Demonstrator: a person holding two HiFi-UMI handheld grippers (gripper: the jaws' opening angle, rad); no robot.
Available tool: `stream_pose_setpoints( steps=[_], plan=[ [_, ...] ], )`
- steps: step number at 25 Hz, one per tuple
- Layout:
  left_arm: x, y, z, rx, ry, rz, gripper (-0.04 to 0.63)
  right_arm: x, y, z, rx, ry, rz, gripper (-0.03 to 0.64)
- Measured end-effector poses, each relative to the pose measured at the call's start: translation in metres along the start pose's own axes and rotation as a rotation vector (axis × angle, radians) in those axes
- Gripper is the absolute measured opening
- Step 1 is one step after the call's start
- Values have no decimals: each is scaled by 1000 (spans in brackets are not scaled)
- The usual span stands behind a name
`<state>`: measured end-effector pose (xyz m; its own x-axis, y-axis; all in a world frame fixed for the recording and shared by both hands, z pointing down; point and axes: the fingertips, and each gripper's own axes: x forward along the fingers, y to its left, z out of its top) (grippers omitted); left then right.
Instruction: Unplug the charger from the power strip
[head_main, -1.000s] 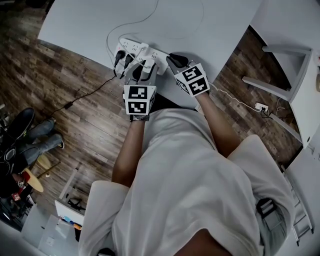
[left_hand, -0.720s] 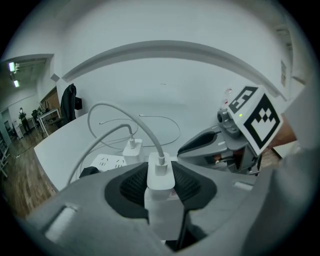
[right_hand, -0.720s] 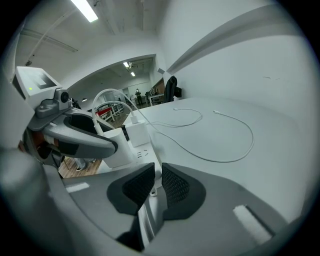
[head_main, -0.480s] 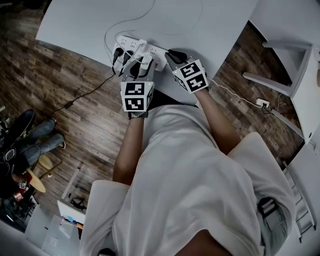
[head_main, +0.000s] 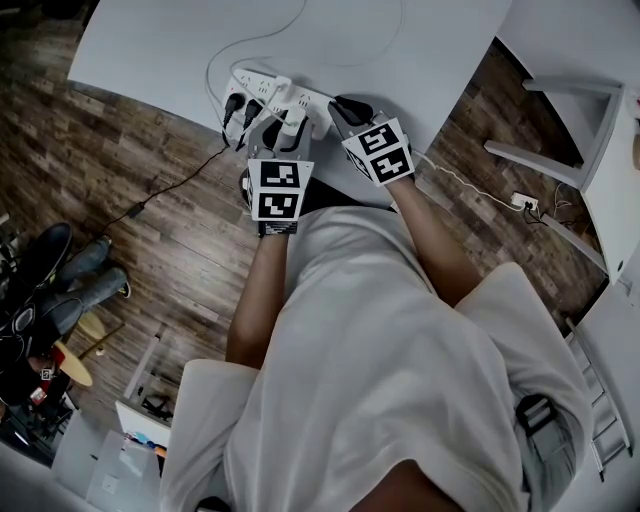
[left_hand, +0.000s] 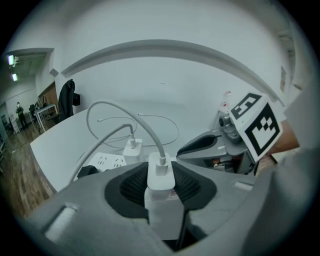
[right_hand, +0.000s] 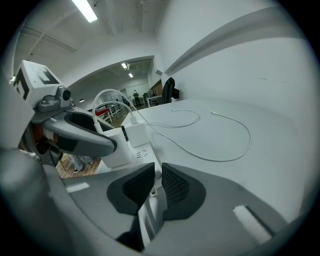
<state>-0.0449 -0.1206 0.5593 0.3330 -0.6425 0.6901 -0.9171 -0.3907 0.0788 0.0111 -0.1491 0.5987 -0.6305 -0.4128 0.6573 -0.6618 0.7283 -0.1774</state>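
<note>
Left gripper: ribbed black pads are clamped on the white rectangular charger block, one pad per side. The charger's white cable exits its top and arcs off over the table.
The charger stands at the long white power strip near the front edge of the white tabletop. Its lower end is hidden by the gripper body, so I can't tell whether the prongs are in the socket.
A second small white charger is plugged into the strip just behind the held one, with its own white lead.
Two black plugs sit in the strip's left end, and their dark cable drops to the wood-plank floor.
Right gripper: the pads are nearly together, pinching the near end of the power strip edge-on. White plastic shows in the narrow gap.
In the head view the right gripper is at the strip's right end, and the left gripper is just beside it to the left. The two marker cubes are close but apart.
A thin white loose cable lies in a loop on the table beyond the strip.
</note>
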Motion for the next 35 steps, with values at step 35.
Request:
stream_pose_setpoints(
  steps=[35],
  plan=[
    [-3, 1, 0, -22, 7, -36, 143, -1, -2, -1, 28, -21, -4, 49]
  ],
)
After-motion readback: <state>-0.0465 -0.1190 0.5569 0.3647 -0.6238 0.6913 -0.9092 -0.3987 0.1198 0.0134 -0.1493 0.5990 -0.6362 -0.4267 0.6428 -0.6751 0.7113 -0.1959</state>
